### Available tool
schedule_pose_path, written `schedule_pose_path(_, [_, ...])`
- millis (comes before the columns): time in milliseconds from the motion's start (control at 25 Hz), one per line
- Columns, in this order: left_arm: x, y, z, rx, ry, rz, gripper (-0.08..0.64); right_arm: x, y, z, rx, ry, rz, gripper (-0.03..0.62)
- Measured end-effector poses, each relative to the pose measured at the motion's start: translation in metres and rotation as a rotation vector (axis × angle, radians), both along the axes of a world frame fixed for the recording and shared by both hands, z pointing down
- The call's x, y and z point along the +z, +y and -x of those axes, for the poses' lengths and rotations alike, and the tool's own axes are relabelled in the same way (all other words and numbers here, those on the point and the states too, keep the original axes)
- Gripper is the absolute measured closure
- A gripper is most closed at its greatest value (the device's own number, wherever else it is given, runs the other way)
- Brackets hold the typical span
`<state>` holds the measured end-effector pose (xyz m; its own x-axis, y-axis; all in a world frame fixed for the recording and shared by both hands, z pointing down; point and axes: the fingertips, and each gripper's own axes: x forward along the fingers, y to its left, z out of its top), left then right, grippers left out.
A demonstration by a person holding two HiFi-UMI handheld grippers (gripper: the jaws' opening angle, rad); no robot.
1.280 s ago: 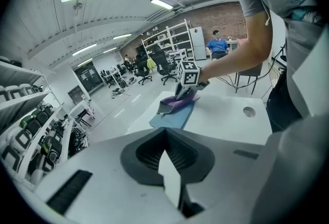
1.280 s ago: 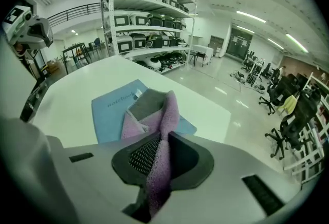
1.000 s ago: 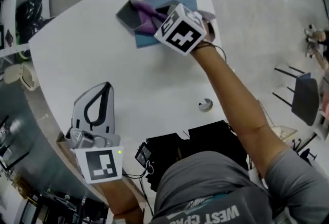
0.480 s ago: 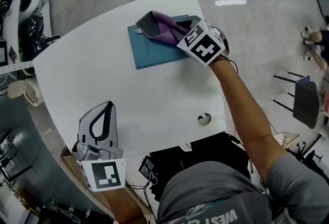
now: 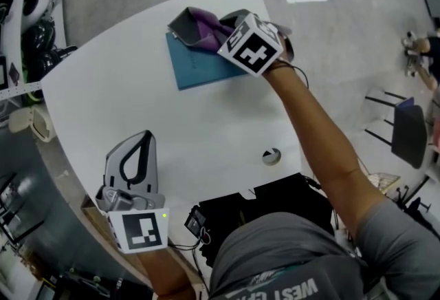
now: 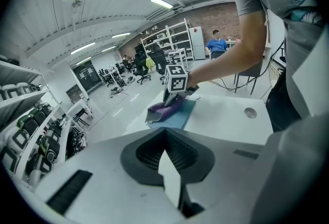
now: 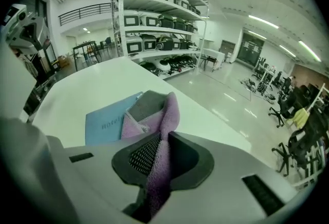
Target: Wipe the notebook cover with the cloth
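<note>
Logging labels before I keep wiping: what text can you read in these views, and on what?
"note": on the blue notebook cover; further letters are hidden by the cloth.
"WEST": on the person's grey shirt; the word below it is cut off.
Marker cubes: square patterns only, no words.
Shelf bins: labels too small to read.

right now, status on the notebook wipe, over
Right gripper shut on cloth, cloth over notebook's far edge. Left gripper shut, empty, at near table edge. Nothing else on the cover.
</note>
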<state>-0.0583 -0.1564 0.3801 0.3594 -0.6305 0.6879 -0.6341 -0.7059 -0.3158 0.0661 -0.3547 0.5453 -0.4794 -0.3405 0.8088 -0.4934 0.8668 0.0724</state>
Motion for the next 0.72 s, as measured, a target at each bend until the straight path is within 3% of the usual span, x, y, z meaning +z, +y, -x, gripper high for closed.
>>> schedule_pose_path(200, [0.003,0.002,-0.001,-0.011,-0.003,0.013,0.56,-0.004,0.015,0.078,-0.139,-0.052,-0.004,0.523])
schedule_pose_path(360, [0.0,-0.001,-0.001,-0.013,-0.008,0.004,0.56,-0.007,0.019,0.091,-0.184,-0.067,-0.007,0.523])
schedule_pose_path(480, [-0.005,-0.002,0.004,-0.01,-0.015,-0.003,0.56,-0.002,0.012,0.06,-0.135,-0.044,0.007,0.522])
schedule_pose_path(720, [-0.001,-0.004,0.008,-0.023,-0.008,0.013,0.56,0.003,-0.016,-0.054,0.097,-0.007,0.014,0.522])
